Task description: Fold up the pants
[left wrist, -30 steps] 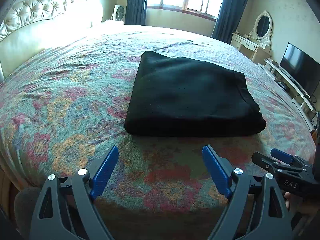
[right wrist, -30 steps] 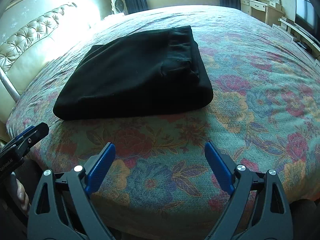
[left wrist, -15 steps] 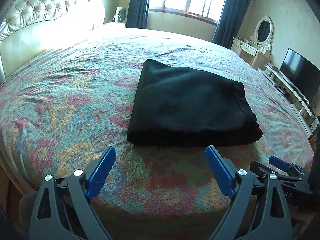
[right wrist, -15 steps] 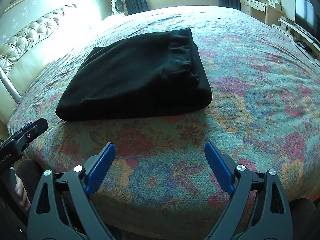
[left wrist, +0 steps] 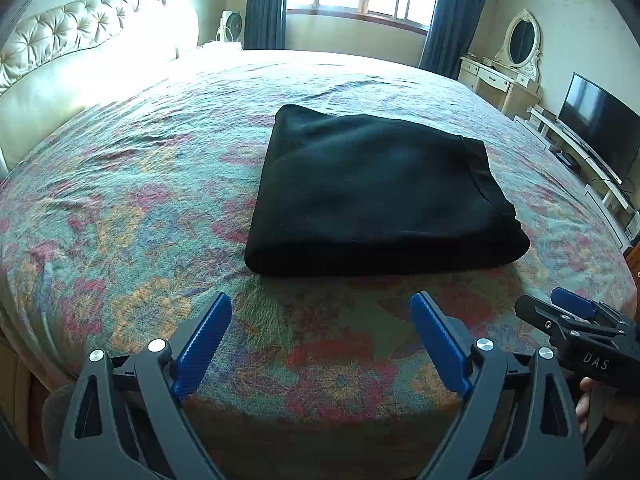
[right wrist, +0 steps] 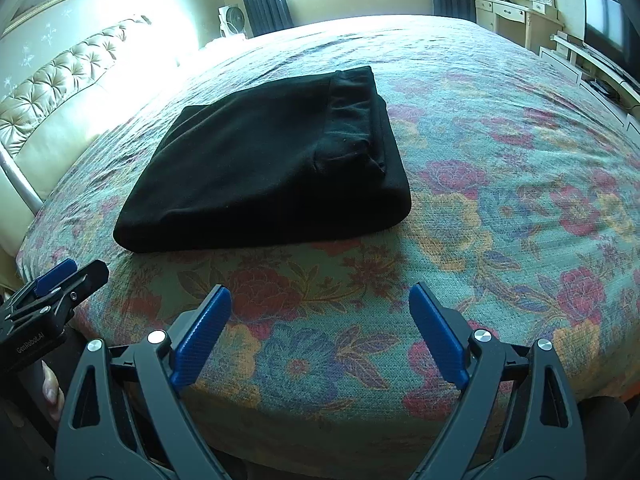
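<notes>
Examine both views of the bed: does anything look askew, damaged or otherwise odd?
Nothing stands out. The black pants lie folded in a compact rectangle on the floral bedspread; one waistband corner sits slightly rumpled. Both hand-held grippers are open and clear of them.

Underside of the folded pants (left wrist: 376, 192) hidden against the bed (left wrist: 120, 200). Near the pants, right tongs (left wrist: 568, 312) cut off by the left wrist view's edge, only a fingertip of the hand (left wrist: 584, 400) visible. Television (left wrist: 600, 124) beyond the bed cropped at the edge.
</notes>
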The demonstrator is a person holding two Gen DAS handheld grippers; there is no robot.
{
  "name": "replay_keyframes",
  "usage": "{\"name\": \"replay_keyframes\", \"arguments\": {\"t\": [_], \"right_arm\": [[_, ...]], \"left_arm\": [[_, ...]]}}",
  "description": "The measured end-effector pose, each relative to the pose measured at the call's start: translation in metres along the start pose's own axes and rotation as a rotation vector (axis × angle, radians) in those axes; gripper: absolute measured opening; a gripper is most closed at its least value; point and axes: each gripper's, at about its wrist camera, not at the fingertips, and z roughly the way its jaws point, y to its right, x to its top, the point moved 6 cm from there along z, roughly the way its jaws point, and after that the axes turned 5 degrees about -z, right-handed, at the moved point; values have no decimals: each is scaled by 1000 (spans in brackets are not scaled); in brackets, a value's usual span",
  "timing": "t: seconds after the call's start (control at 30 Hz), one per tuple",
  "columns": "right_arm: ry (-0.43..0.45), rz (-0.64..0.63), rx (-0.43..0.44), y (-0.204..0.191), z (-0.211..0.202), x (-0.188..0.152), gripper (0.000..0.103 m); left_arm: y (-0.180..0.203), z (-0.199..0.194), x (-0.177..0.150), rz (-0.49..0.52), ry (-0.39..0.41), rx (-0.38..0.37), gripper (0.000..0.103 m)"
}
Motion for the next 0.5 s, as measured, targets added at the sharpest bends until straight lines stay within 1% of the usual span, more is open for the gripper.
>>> {"name": "replay_keyframes", "arguments": {"t": [0.33, 0.5], "right_arm": [[18, 7, -10, 5, -8, 6, 91], [16, 5, -10, 6, -8, 7, 91]], "left_arm": [[0, -6, 5, 36, 21, 7, 90], [-5, -8, 10, 22, 30, 12, 90]]}}
